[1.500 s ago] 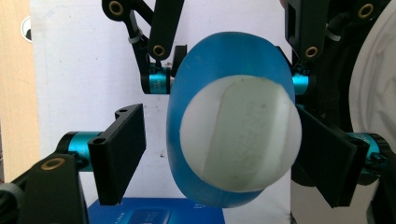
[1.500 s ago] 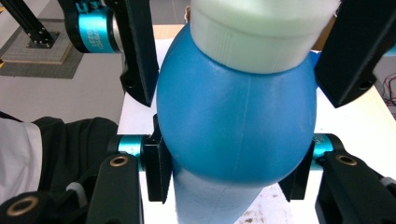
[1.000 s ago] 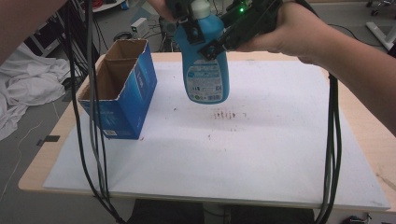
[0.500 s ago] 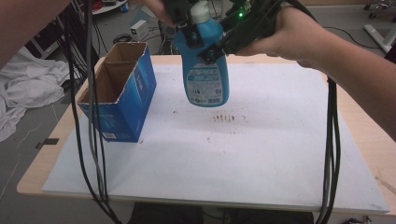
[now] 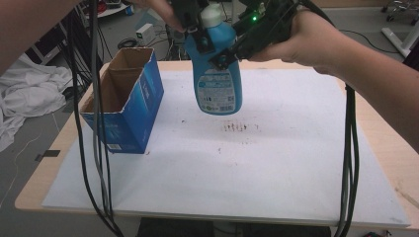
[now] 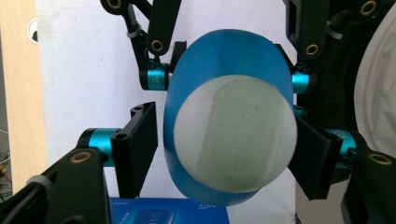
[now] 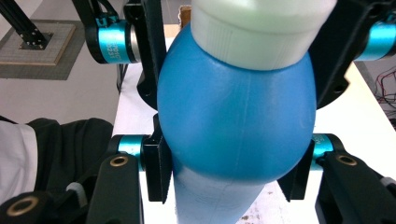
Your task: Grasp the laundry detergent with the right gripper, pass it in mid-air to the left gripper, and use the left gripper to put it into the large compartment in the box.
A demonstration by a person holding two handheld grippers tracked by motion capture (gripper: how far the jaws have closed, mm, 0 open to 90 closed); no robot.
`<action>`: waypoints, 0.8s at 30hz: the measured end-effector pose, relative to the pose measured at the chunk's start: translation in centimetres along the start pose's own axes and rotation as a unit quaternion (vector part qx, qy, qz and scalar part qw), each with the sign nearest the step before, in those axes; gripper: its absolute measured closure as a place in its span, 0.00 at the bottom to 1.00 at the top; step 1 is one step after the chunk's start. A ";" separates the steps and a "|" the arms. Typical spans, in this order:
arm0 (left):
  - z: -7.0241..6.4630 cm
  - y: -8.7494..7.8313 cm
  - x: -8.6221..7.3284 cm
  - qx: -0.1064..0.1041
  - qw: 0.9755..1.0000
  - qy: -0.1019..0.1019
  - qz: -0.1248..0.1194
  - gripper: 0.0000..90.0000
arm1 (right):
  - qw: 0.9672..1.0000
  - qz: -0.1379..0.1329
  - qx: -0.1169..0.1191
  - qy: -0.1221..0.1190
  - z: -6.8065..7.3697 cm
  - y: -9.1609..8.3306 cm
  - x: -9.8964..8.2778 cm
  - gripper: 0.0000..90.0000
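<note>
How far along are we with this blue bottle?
Done: the blue bottle is up off the table, clamped in the right tool. In hand: the left tool has just been closing its jaws around the white cap, with a gap on one side. Left: probably gripping the cap. The open blue box stands aside.

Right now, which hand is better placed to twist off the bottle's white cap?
Left, likely: the left tongs have just been closing around the white cap; the right tongs clamp the blue bottle below.

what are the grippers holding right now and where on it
The right gripper clamps the blue bottle by its upper body, below the white cap; the left gripper has been closing around that cap.
</note>
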State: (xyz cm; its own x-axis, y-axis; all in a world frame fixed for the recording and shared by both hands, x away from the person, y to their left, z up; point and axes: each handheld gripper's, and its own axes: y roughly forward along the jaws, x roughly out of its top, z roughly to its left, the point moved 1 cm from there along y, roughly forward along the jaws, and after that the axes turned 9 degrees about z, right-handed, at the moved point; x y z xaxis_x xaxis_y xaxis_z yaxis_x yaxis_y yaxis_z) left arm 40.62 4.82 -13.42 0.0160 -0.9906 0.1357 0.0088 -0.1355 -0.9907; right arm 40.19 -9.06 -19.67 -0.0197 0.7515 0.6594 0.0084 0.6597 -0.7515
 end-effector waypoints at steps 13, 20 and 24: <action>0.1 0.2 0.3 -0.004 1.000 0.002 0.001 0.37 | 1.000 -0.004 -0.005 -0.003 -0.1 -0.1 -0.1 0.51; 0.1 0.2 0.4 -0.002 1.000 0.002 -0.001 0.40 | 1.000 -0.004 -0.006 -0.001 -0.1 -0.2 -0.2 0.51; 0.0 0.2 0.5 -0.003 1.000 0.003 -0.002 0.41 | 1.000 -0.005 -0.006 0.000 -0.2 -0.3 -0.2 0.51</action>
State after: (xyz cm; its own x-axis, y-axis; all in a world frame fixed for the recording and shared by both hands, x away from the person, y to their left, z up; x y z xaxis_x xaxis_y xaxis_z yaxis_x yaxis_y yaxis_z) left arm 40.67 4.34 -13.56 0.0107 -0.9902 0.1390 0.0030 -0.1390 -0.9903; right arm 40.34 -9.39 -19.60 -0.0203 0.7448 0.6670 0.0212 0.6673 -0.7445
